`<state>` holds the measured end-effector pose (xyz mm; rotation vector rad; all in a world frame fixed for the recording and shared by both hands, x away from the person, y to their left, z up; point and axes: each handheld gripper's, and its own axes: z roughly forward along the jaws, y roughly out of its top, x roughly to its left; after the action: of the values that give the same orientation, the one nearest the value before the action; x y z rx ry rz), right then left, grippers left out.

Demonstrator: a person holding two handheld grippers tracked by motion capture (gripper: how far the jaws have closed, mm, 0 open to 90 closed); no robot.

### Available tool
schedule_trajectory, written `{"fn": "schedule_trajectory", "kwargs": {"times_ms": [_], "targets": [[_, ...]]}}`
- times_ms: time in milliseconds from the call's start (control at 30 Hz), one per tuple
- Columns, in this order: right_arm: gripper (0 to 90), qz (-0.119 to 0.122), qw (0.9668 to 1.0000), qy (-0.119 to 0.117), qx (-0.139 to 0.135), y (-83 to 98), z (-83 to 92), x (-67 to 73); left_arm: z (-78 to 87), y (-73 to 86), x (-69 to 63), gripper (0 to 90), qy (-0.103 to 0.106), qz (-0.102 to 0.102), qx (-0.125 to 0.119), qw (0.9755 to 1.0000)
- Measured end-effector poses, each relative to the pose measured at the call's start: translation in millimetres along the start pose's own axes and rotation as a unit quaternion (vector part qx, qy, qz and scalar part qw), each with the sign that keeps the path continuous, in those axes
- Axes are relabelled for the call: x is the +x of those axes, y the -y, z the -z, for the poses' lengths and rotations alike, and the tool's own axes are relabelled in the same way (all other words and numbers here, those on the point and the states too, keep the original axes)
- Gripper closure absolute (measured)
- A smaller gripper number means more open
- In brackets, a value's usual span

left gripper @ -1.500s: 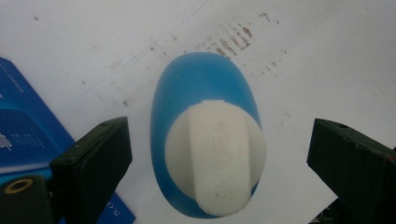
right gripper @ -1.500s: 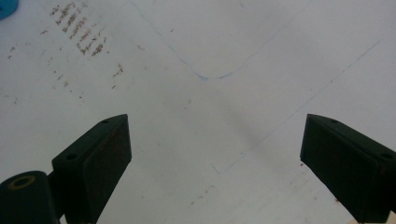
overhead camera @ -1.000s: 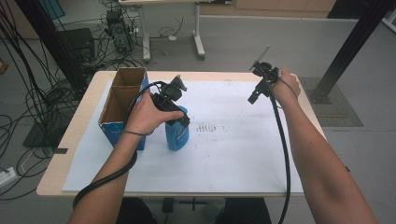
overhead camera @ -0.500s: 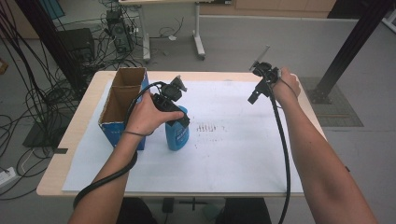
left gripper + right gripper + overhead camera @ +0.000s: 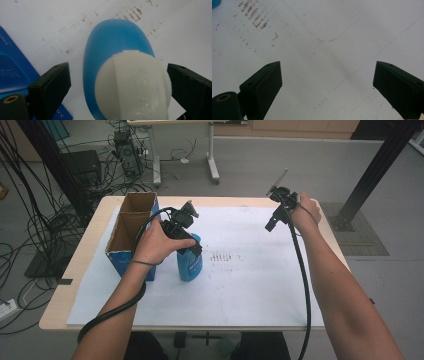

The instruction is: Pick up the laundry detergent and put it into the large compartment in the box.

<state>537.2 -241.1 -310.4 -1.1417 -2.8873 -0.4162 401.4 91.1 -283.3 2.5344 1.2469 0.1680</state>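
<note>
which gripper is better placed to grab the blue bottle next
Left. The left gripper hangs right over the blue bottle, jaws open on either side of its white cap. The right gripper is open too, but far off over bare white paper.

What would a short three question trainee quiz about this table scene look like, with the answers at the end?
1. True or false: the left hand-held gripper is clamped tight on the blue plastic bottle with the white cap.
2. What lies between the jaws of the right hand-held gripper? A) the bottle B) white paper table cover C) a box
3. Fill in: the open blue-sided cardboard box stands on the bottle's ____ side in the high view.

Key:
1. False. Its jaws stand apart, one on each side of the cap, with a gap showing at the left jaw.
2. B
3. left
</note>
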Motion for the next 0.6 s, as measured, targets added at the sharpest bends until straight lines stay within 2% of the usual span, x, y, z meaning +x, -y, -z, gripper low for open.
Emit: {"fn": "schedule_trajectory", "kwargs": {"times_ms": [267,600], "targets": [[8.3,-0.006,1.0,0.003,0.003,0.6,1.7,0.5,-0.3,1.5,1.7,7.4,-0.001,0.004,0.0,1.0],[8.3,-0.002,1.0,0.003,0.002,0.7,2.0,-0.3,1.3,0.8,1.9,7.3,0.001,0.003,0.0,1.0]]}}
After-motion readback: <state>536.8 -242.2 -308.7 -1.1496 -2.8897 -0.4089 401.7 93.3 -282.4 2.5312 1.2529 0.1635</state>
